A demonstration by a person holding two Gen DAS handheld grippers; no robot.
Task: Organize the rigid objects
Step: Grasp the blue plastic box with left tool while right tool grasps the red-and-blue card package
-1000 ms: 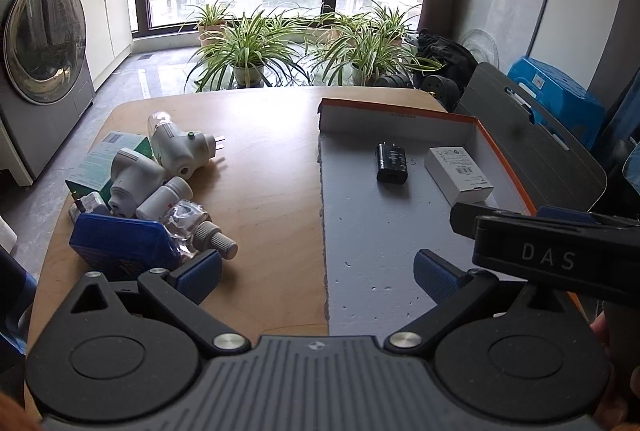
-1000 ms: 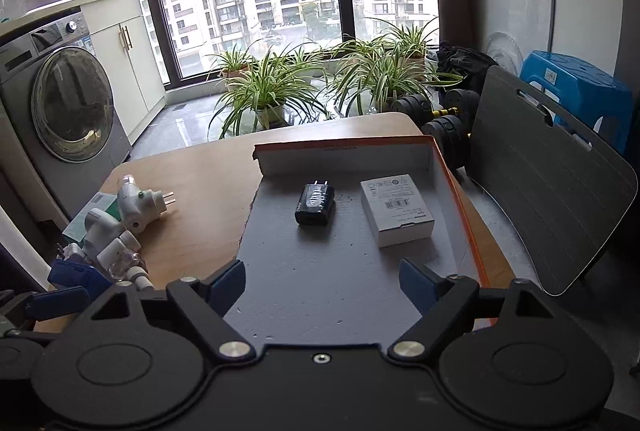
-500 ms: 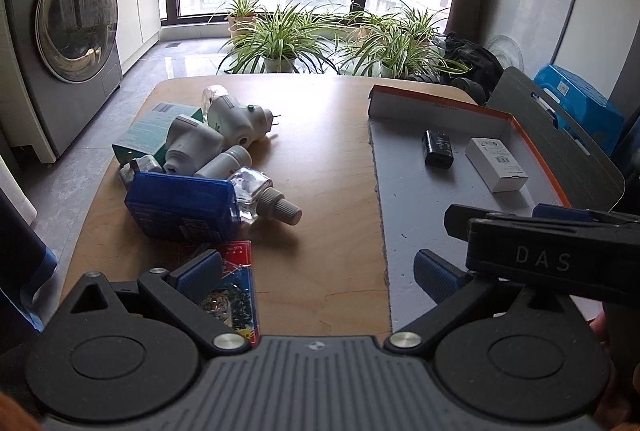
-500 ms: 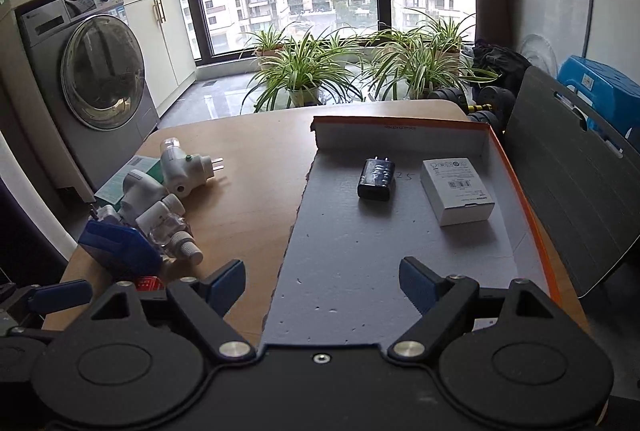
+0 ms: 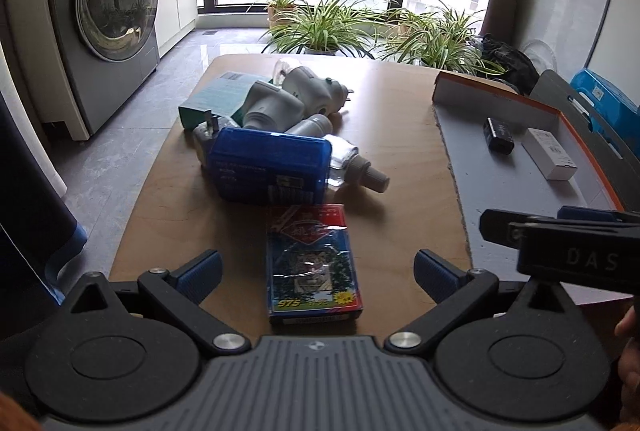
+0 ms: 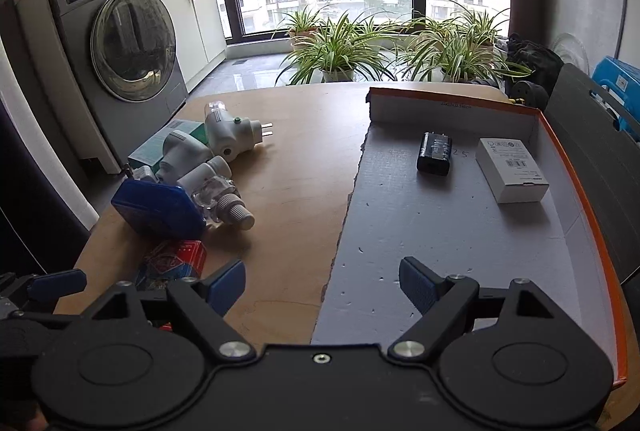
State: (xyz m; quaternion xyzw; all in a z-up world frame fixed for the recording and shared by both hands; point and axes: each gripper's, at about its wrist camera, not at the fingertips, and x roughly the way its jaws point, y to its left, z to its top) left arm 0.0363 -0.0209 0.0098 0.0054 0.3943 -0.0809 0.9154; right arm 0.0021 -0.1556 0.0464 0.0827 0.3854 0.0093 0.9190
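Observation:
A red and blue card pack (image 5: pixel 314 263) lies flat on the wooden table (image 5: pixel 400 135), right between the open fingers of my left gripper (image 5: pixel 316 271). Behind it is a pile: a blue plastic case (image 5: pixel 270 169), white plug adapters (image 5: pixel 296 99), a clear bottle (image 5: pixel 356 167) and a green box (image 5: pixel 218 97). The grey box lid (image 6: pixel 460 223) with an orange rim holds a black charger (image 6: pixel 435 153) and a small white box (image 6: pixel 512 169). My right gripper (image 6: pixel 322 287) is open and empty over the lid's near left edge.
A washing machine (image 5: pixel 104 15) stands left of the table. Potted plants (image 6: pixel 360 47) line the window behind. A dark grey board (image 6: pixel 592 135) and a blue stool (image 6: pixel 618 87) stand at the right. The right gripper shows in the left wrist view (image 5: pixel 560 243).
My left gripper has swung left and drawn back, so the card pack now lies between its fingers. My right gripper has also turned left, off the lid's middle.

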